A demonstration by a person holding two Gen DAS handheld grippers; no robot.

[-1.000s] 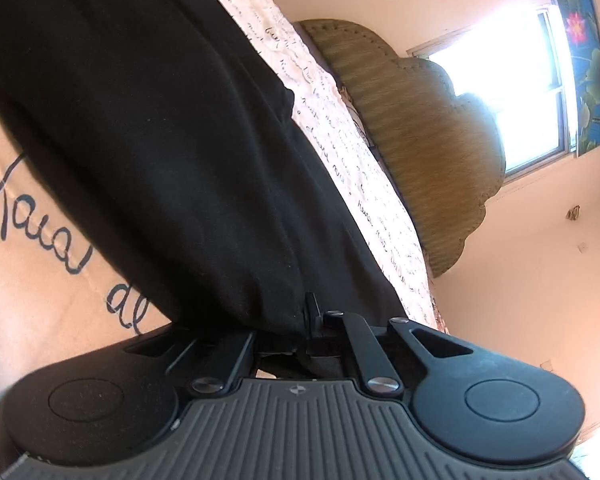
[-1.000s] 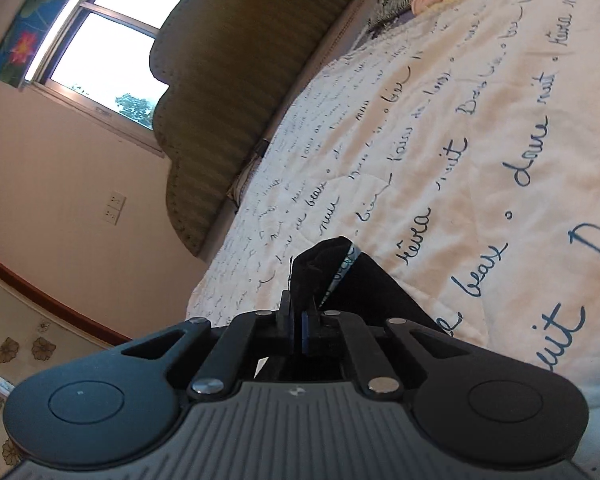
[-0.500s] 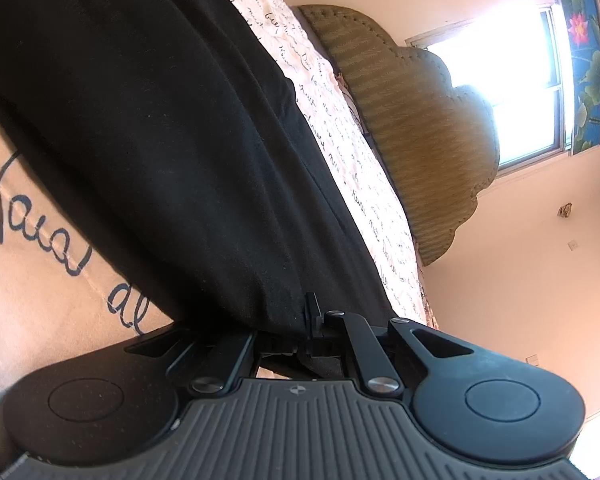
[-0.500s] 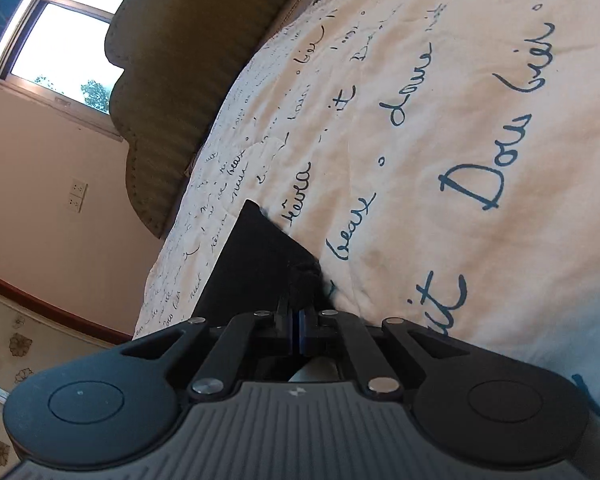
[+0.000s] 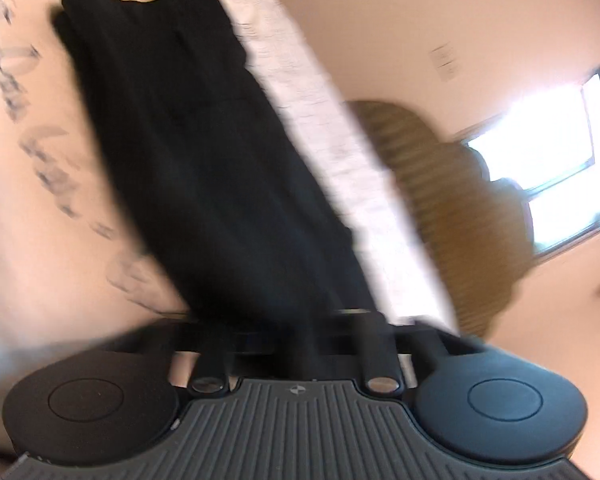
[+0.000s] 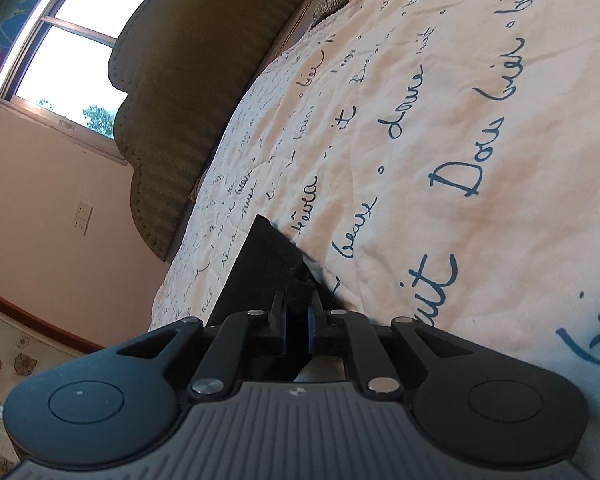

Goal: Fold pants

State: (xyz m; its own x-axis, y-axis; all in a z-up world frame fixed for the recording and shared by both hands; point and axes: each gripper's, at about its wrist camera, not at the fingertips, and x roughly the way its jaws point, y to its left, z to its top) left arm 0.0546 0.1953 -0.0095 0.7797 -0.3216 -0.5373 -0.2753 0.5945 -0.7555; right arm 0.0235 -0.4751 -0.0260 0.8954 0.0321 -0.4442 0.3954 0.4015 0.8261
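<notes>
The long black cloth pants (image 5: 204,168) lie stretched out on the cream quilted bedspread with blue handwritten script (image 6: 480,128). In the left wrist view, which is blurred, they run as 1 dark band from the gripper's front away to their far end near the upper left, so their long axis points almost straight ahead of that claw. The left gripper (image 5: 300,344) sits at the near end with cloth draped across its front; its fingers are hidden under the fabric and smeared by blur, so I cannot tell whether it is clenched or released.

In the right wrist view a black corner of the pants (image 6: 268,264) rises just ahead of the right gripper (image 6: 298,330). Its 2 blue-padded fingers (image 6: 283,330) stand slightly apart with dark cloth between them, apparently grasping that corner.

Both claws look to be at the same near end of the garment, so the coming fold likely carries this end forward along the long axis toward the far end. Beyond the bed stand the olive scalloped padded headboard (image 6: 204,80) and a bright window (image 6: 68,48).
</notes>
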